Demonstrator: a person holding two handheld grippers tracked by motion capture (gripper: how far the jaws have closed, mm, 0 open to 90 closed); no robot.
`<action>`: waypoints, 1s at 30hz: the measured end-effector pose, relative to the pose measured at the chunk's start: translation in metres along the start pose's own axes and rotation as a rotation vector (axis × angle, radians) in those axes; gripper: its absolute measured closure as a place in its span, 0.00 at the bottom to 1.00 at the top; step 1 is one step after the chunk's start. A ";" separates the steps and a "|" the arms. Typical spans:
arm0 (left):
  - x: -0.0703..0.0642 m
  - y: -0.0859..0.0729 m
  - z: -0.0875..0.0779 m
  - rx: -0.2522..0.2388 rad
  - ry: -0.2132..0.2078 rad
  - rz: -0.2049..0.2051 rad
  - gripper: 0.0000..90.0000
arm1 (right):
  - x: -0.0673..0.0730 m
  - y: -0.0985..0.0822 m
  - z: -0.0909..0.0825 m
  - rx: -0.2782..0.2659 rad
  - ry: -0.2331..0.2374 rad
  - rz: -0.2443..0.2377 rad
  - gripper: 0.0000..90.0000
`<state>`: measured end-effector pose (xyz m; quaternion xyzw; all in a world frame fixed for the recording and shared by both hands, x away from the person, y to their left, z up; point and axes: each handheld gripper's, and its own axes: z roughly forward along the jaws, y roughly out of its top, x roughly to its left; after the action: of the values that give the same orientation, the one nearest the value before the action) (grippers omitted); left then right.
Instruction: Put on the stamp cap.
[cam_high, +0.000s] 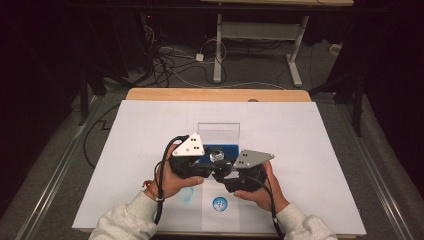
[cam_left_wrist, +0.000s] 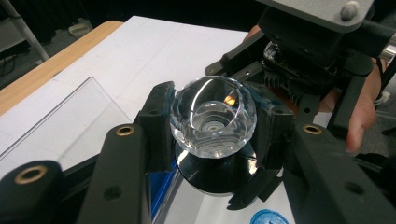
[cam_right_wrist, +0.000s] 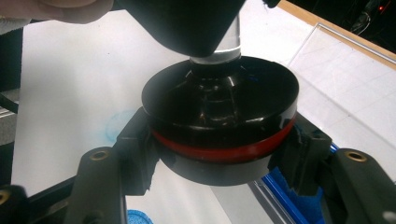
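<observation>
A clear faceted crystal knob (cam_left_wrist: 213, 119) sits on top of a round black base (cam_right_wrist: 219, 102) with a red band (cam_right_wrist: 233, 151). My left gripper (cam_left_wrist: 215, 125) is shut on the crystal knob, one pad on each side of it. Just below, my right gripper (cam_right_wrist: 220, 158) is shut on the black base at the red band. In the high view both grippers, left (cam_high: 212, 159) and right (cam_high: 223, 170), meet over the middle of the white sheet (cam_high: 300, 135), with the knob (cam_high: 216, 155) between them. The piece is held slightly above the sheet.
A clear plastic case (cam_high: 218, 131) with a blue bottom (cam_high: 227, 148) stands just behind the grippers. A round blue mark (cam_high: 220, 203) and a faint blue smudge (cam_high: 186, 194) lie on the sheet near the front edge. Beyond the wooden table edge (cam_high: 215, 94) are desk legs and floor cables.
</observation>
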<state>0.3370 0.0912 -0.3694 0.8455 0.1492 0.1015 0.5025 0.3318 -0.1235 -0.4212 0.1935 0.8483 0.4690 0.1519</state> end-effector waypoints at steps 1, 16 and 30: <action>0.000 -0.001 0.000 0.000 -0.005 -0.004 0.61 | 0.000 0.000 0.000 0.002 -0.002 -0.006 0.44; 0.002 -0.007 0.001 -0.020 -0.035 -0.050 0.61 | 0.006 0.000 -0.002 0.021 -0.026 -0.045 0.44; 0.004 -0.010 0.002 -0.032 -0.070 -0.082 0.61 | 0.007 0.000 -0.003 0.039 -0.024 -0.054 0.44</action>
<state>0.3399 0.0955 -0.3792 0.8335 0.1645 0.0534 0.5247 0.3241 -0.1220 -0.4200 0.1791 0.8603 0.4459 0.1706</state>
